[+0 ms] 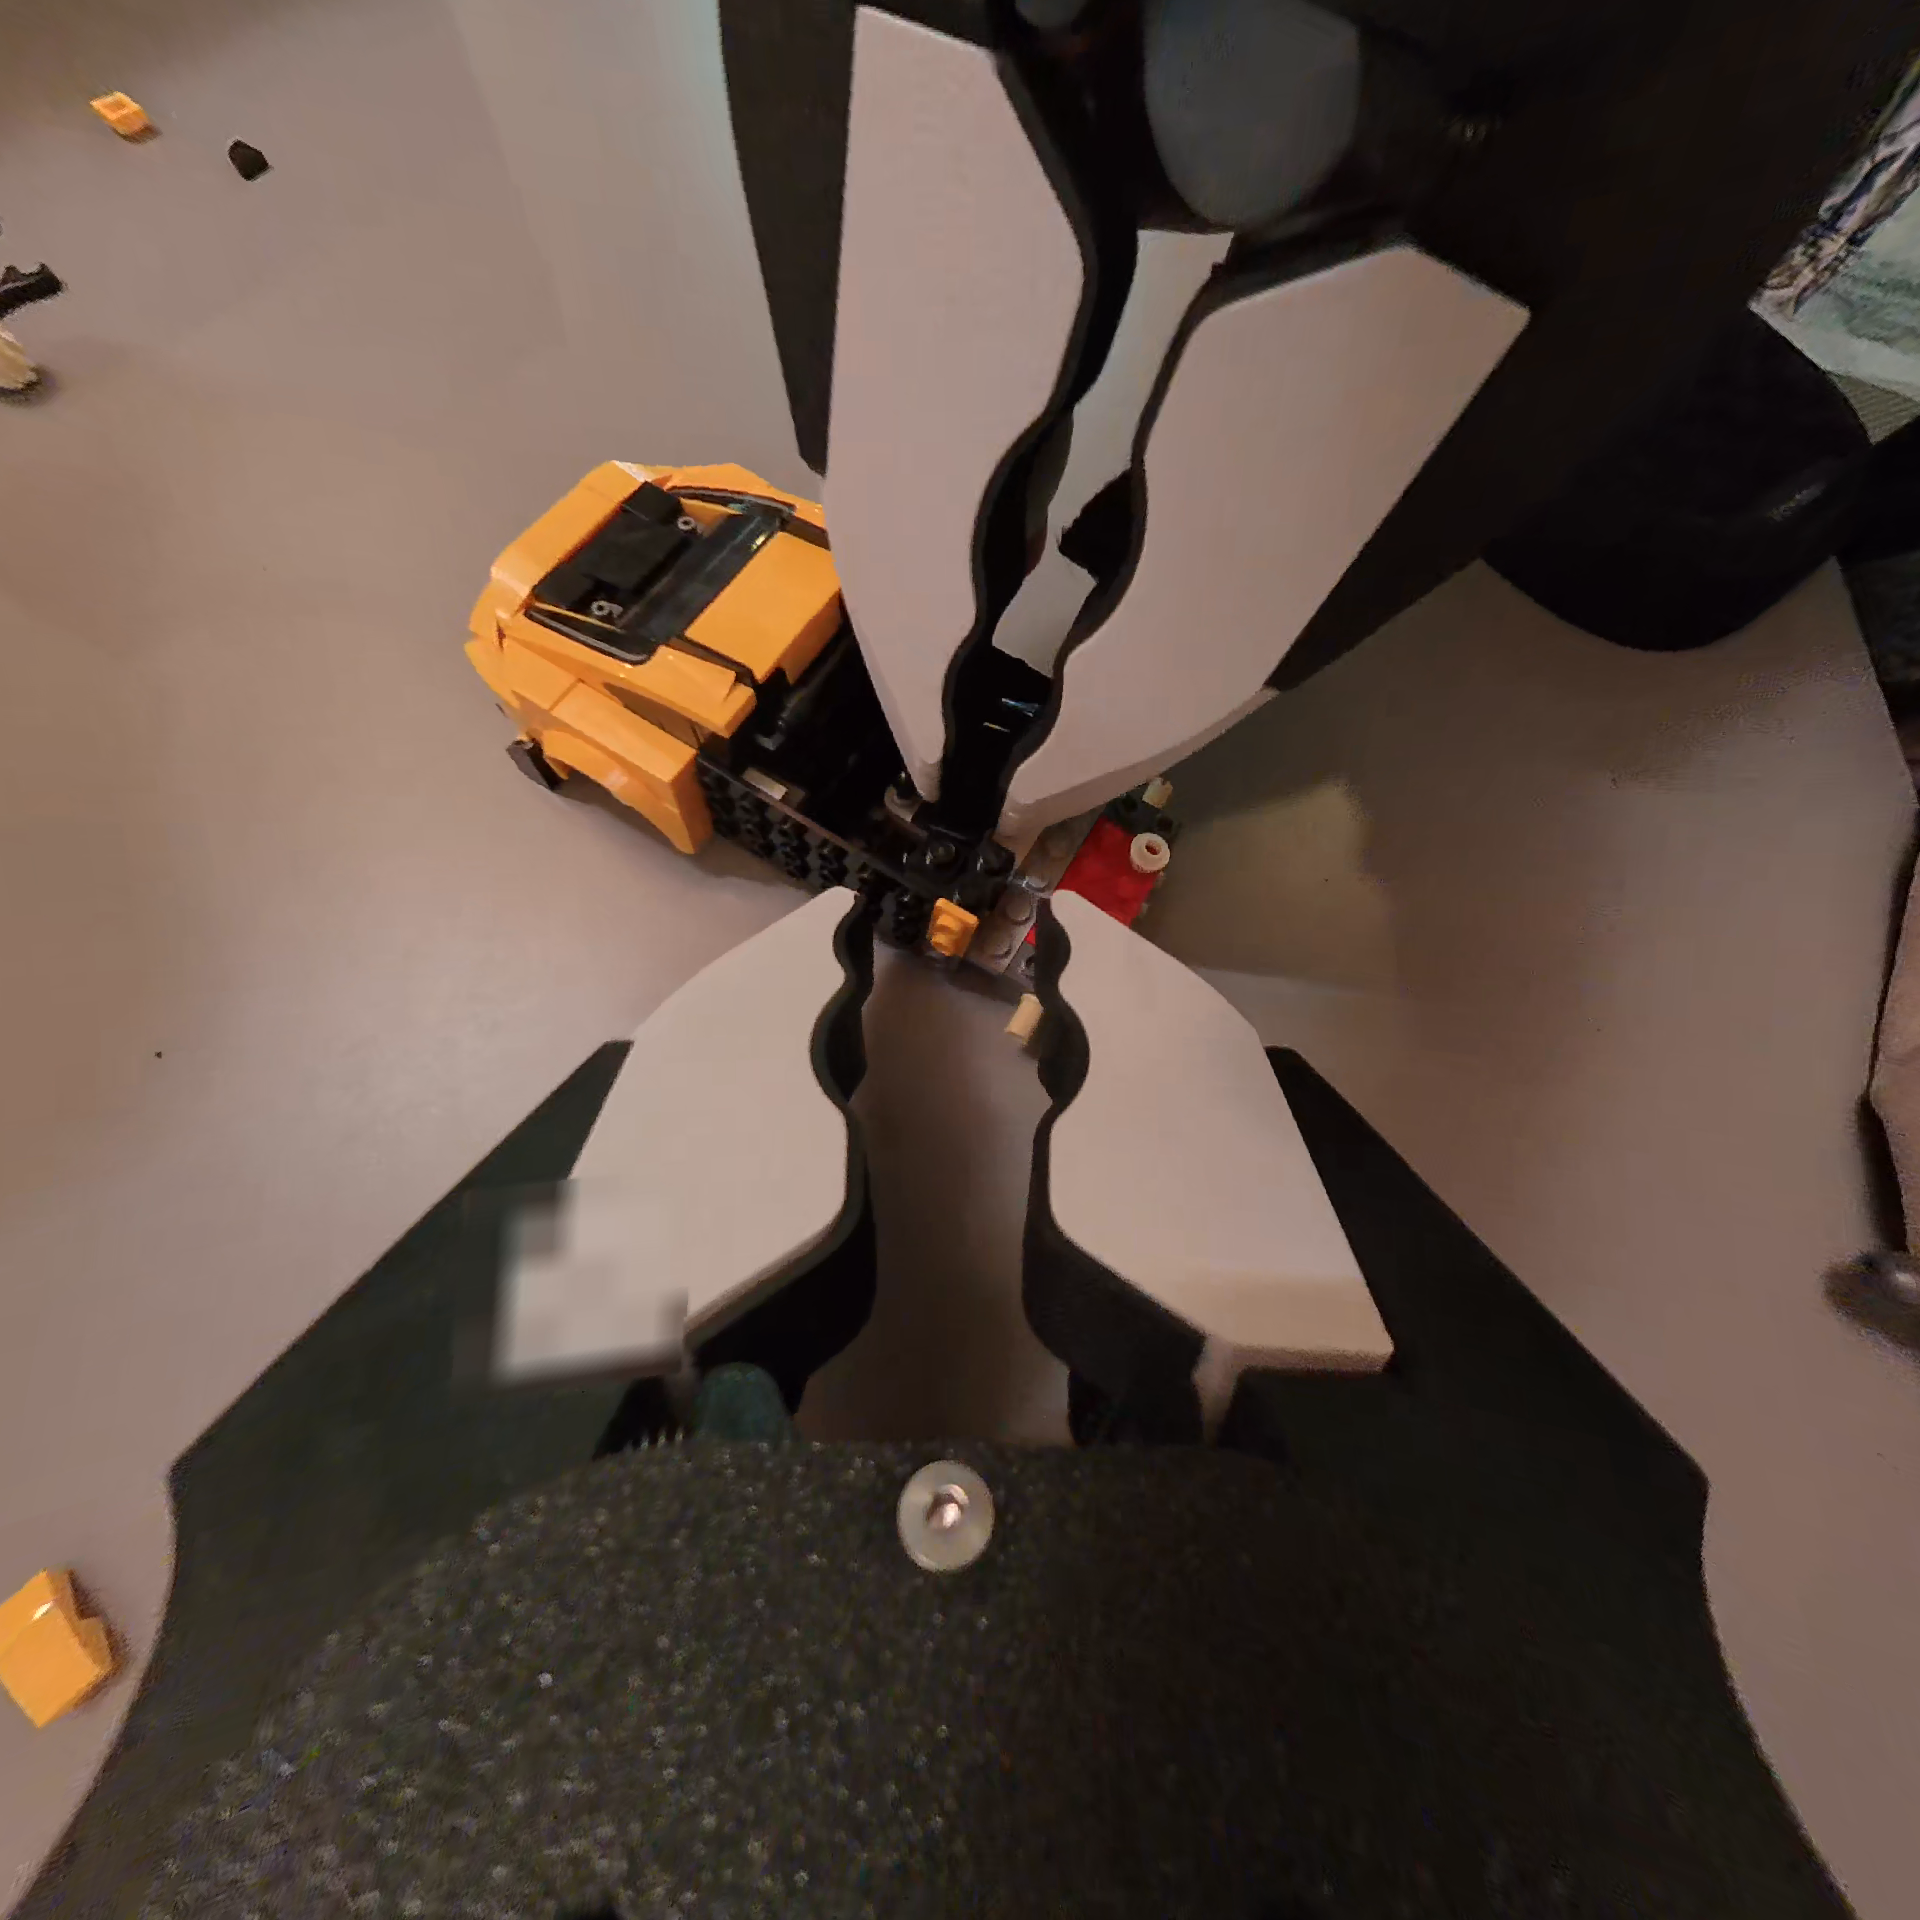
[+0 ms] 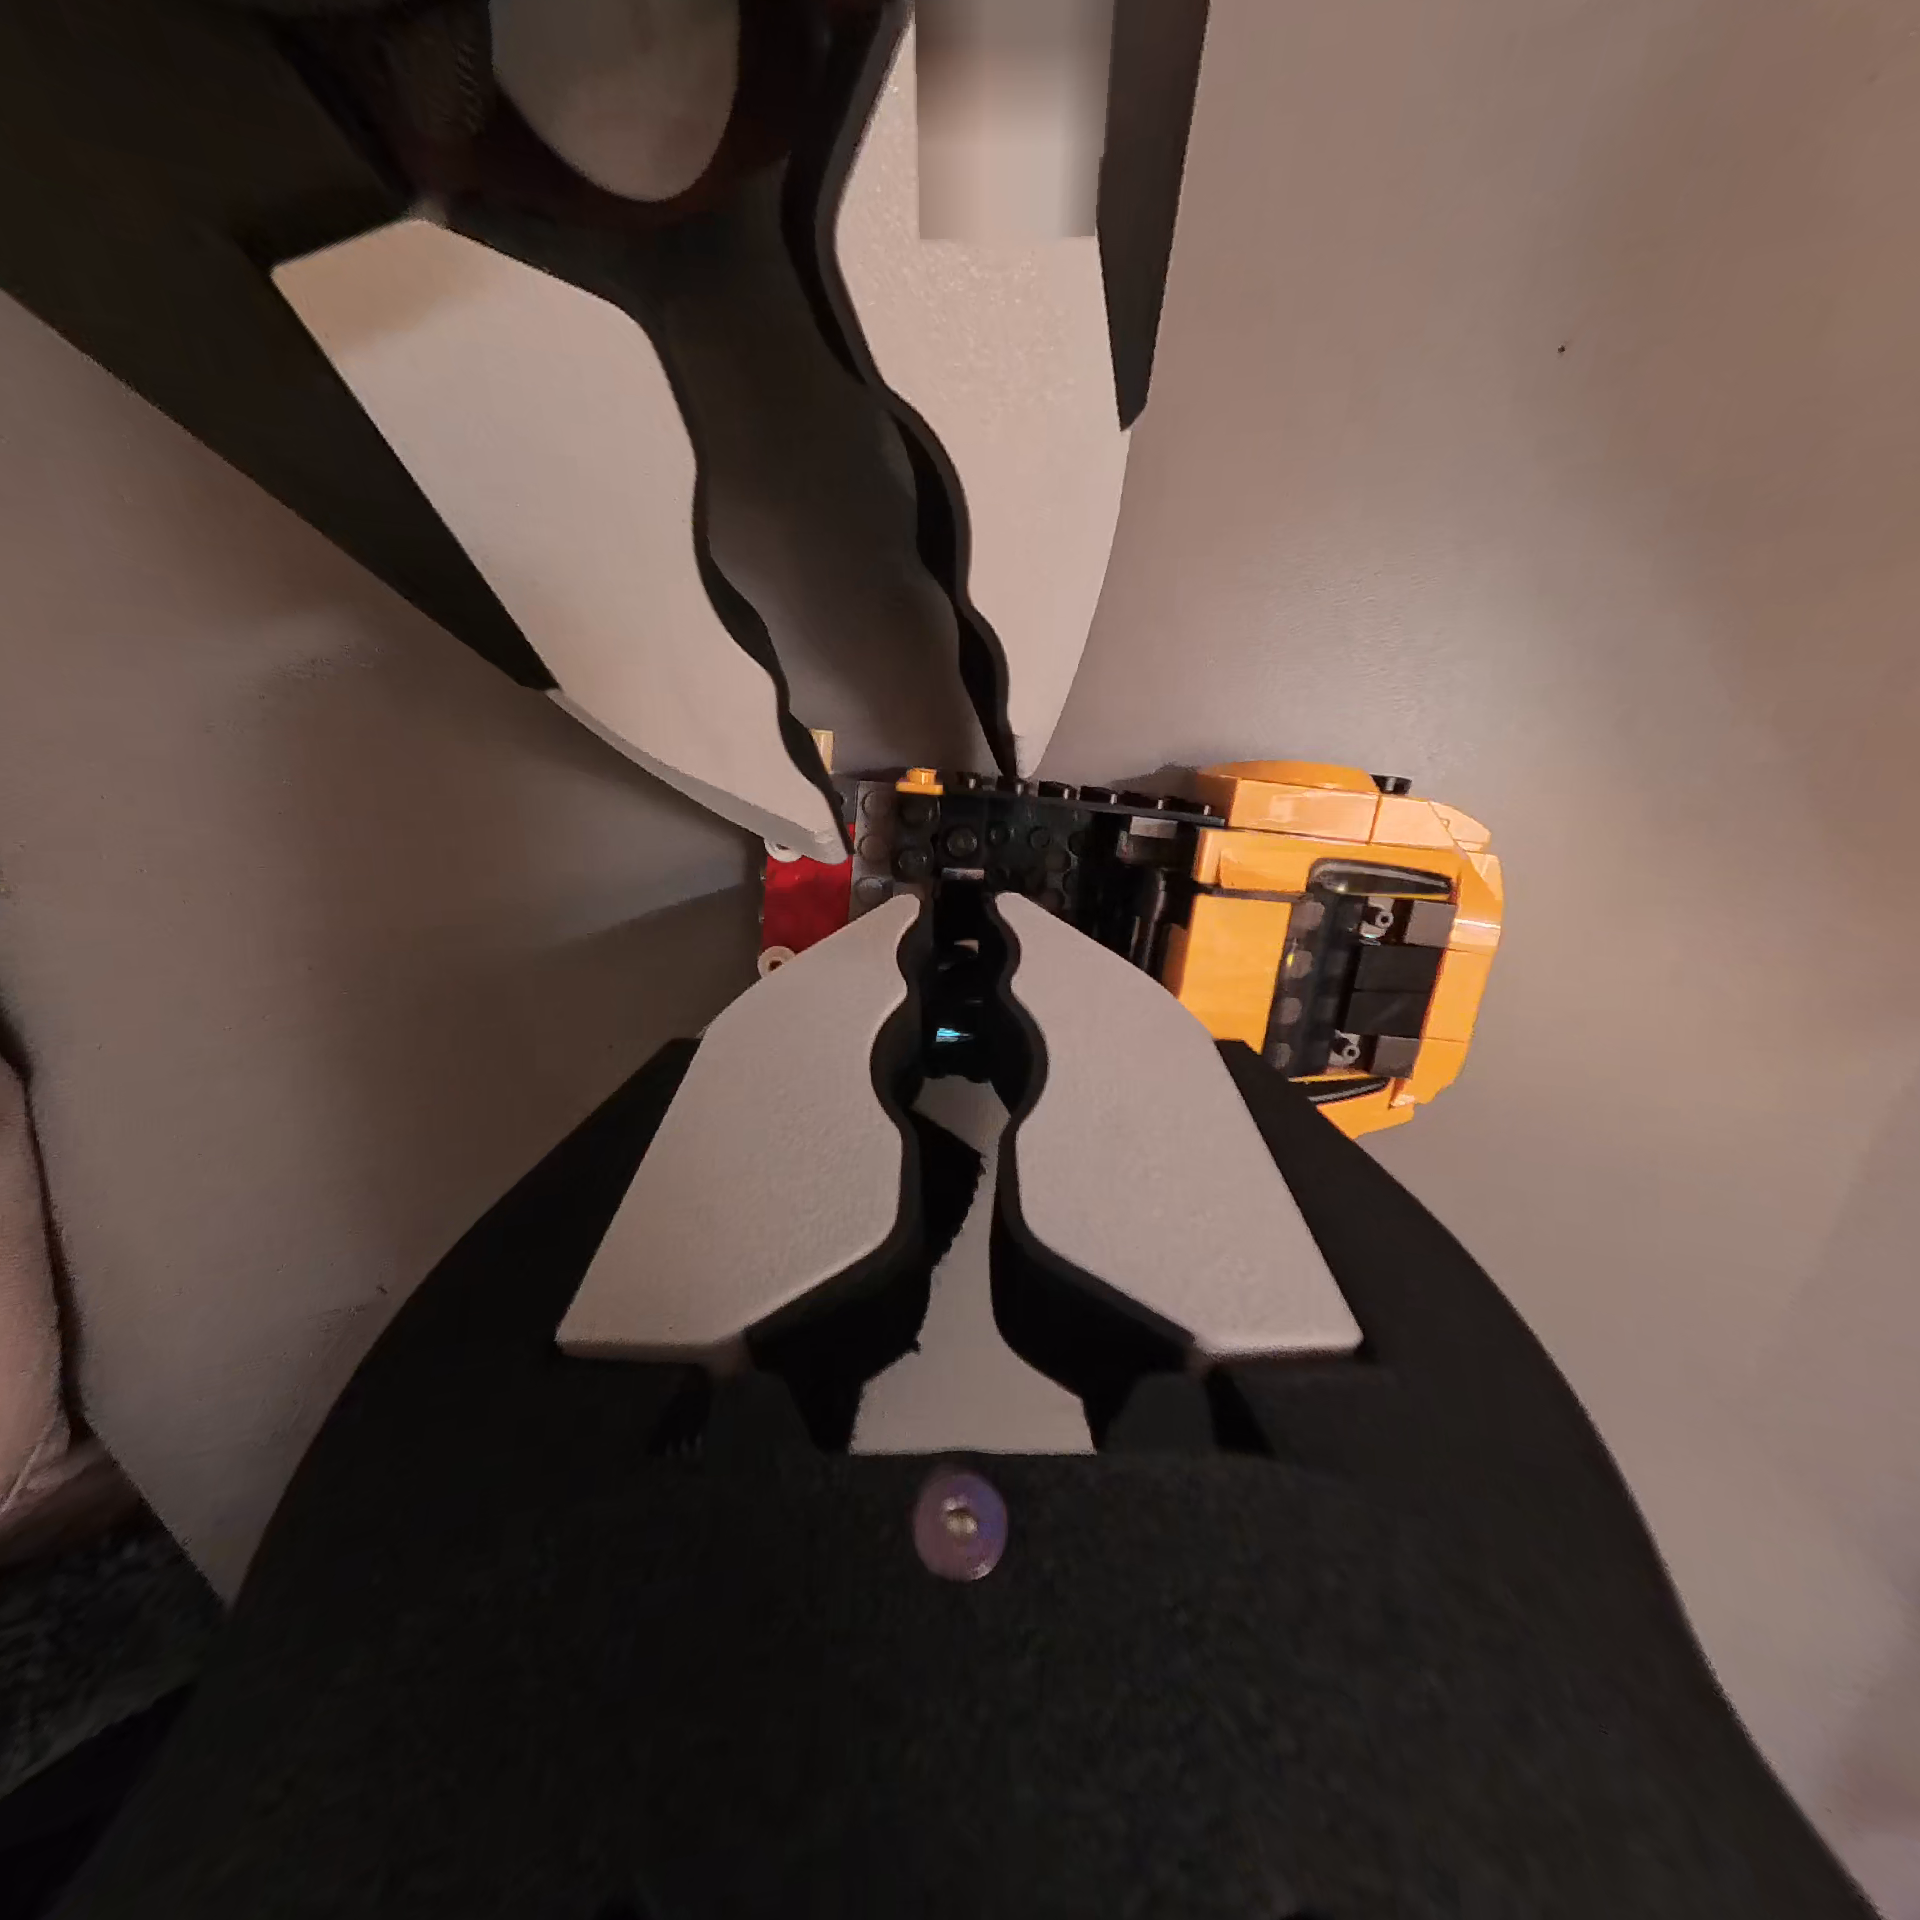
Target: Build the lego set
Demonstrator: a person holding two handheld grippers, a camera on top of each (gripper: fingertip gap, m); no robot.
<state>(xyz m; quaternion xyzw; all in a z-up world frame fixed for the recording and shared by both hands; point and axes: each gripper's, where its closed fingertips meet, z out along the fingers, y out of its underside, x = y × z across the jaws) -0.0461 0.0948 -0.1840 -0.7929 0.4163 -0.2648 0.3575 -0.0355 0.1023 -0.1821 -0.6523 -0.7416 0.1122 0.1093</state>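
Risk: my right gripper pinches a black piece; left gripper, spread round the toy car's chassis, isn't gripping, so it could skid.

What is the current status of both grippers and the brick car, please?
Right gripper shut on black piece over car. Left gripper open, straddling chassis rear. Loose bricks nearby.

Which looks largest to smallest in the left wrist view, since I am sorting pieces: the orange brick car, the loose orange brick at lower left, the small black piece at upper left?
1. Orange brick car.
2. Loose orange brick; it lies nearer the camera, so its size is flattered.
3. Small black piece.
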